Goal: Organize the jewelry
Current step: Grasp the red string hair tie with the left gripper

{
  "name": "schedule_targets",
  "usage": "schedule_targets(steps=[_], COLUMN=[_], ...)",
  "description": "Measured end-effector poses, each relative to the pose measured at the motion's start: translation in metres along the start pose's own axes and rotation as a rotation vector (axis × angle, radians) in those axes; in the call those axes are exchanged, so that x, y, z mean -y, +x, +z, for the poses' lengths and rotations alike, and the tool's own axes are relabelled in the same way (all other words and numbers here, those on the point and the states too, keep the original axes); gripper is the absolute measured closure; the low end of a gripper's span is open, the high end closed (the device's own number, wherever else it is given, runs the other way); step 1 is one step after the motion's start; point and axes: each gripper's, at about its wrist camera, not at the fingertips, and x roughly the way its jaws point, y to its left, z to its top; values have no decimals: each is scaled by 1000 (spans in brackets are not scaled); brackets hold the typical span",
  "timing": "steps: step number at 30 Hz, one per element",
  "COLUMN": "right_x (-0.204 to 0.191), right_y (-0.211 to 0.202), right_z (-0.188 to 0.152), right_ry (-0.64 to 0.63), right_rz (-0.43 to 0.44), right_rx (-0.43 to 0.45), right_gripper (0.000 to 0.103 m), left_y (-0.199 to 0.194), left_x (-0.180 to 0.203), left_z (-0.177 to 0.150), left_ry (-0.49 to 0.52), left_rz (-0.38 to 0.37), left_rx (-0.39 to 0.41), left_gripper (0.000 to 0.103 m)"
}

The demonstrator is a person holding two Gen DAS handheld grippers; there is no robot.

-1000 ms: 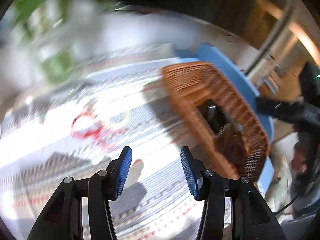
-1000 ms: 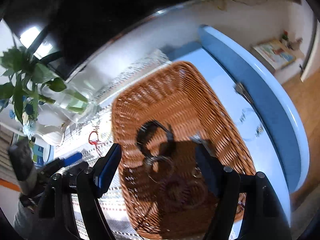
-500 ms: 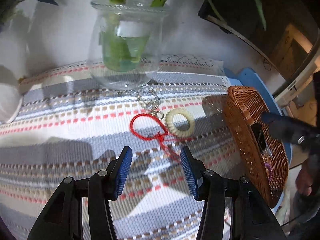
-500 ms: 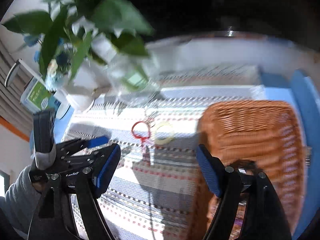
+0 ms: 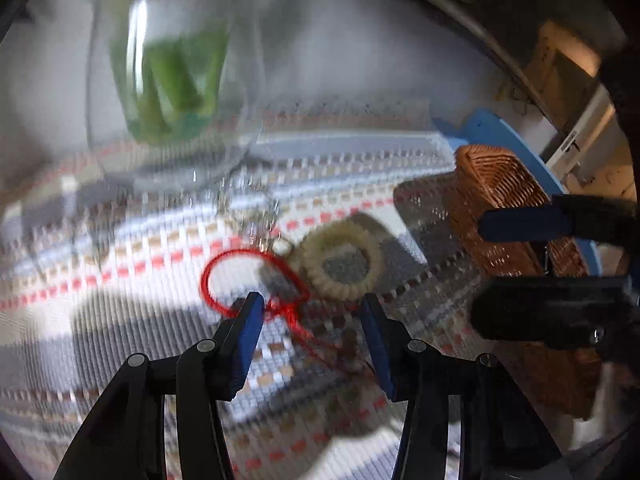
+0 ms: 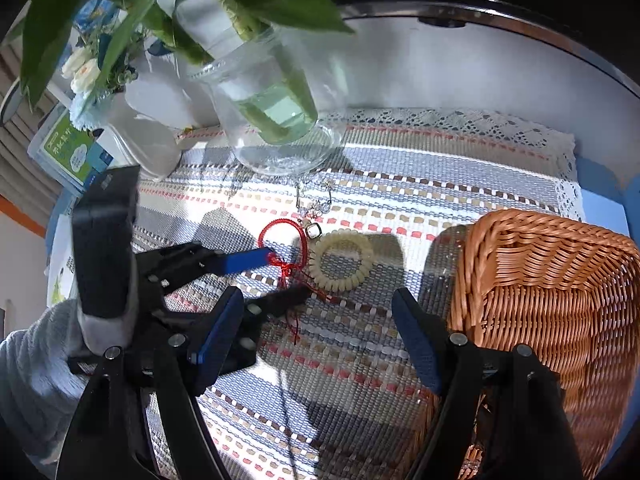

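Left fingers (image 6: 256, 260) spread around red cord bracelet (image 6: 282, 240), right fingers (image 6: 416, 344) parted, cream bead bracelet (image 6: 341, 261) beside, wicker basket (image 6: 552, 280) right, glass vase (image 6: 268, 120) behind.

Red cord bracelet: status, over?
Left gripper open, straddling the red cord bracelet's knot. Right gripper open, empty. Cream bead bracelet alongside; wicker basket to the right.

The left gripper (image 5: 311, 310) gapes over the red cord bracelet (image 5: 256, 280); the cream beaded bracelet (image 5: 342, 258) touches it at two o'clock, the wicker basket (image 5: 496, 204) at three.
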Motion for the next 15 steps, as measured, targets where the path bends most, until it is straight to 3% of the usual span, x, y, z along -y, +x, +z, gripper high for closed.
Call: schedule_targets(steps=[3, 6, 7, 11, 15], right_x=[-3, -1, -1, -1, -5], right_y=[4, -1, -5, -15, -4], right_z=[0, -2, -2, 9, 28], right_ry=[9, 36, 44, 78, 126], right_rz=[-10, -8, -12, 15, 49], right_rx=[-7, -1, 5, 27, 31], right_gripper=[24, 24, 24, 24, 24], left_y=[8, 9, 9, 5, -7], left_x=[15, 19, 16, 4, -17], left_z=[-6, -8, -8, -9, -18], left_ry=[117, 140, 120, 74, -7], left_rz=[91, 116, 110, 75, 102], left_rx=[37, 60, 63, 69, 86], left_gripper=[57, 82, 95, 98, 98])
